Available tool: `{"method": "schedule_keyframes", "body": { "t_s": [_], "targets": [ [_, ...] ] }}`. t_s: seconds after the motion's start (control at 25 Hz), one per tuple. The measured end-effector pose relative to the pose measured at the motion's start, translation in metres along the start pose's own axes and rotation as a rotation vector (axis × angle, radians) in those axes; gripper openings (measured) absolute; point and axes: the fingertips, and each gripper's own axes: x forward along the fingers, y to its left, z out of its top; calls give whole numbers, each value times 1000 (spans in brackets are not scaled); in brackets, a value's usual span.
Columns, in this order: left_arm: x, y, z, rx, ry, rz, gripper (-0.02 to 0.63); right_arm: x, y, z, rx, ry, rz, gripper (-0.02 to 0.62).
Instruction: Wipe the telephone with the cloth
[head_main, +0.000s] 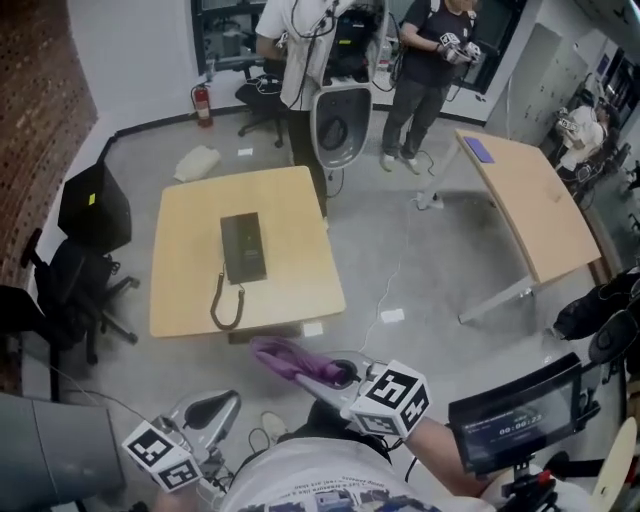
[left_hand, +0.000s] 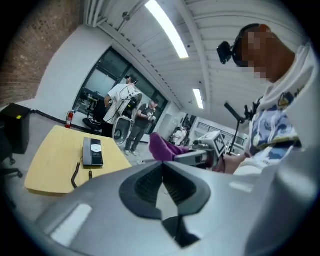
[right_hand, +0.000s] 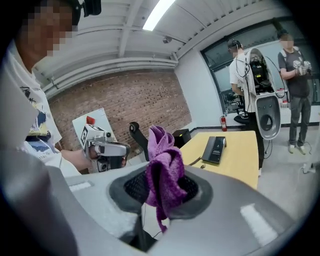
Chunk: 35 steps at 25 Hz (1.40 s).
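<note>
Telephone mid-table, both grippers low in the frame.
Head view: the telephone (head_main: 243, 247) lies on the table (head_main: 295, 205) at frame centre, its cord trailing toward the lower edge. Below that edge, the cloth (head_main: 295, 361) sits in the right gripper (head_main: 343, 374), with the left gripper (head_main: 222, 405) at lower left and a second table (head_main: 530, 200) at right.

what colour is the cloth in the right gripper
Purple cloth; clearest in the right gripper view.
</note>
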Motion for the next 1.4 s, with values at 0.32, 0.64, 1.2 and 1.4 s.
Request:
{"method": "schedule_keyframes", "body": {
  "t_s": [0.32,0.64,1.2,1.4],
  "targets": [
    [39,-41,-5,-9,-24,61,5,-45,-9,2,-69,-9,72,83],
    [79,-106,-13,-14,-69,79,5,-105,-5,-18,-158,16,129,83],
    [98,-147,-70,-54,-47,113,5,-142,-12,-68,-149,28,167,83],
    [108,-157,-83,-60,-8,89,5,-151,-12,-86,-166,42,174,83]
  ]
}}
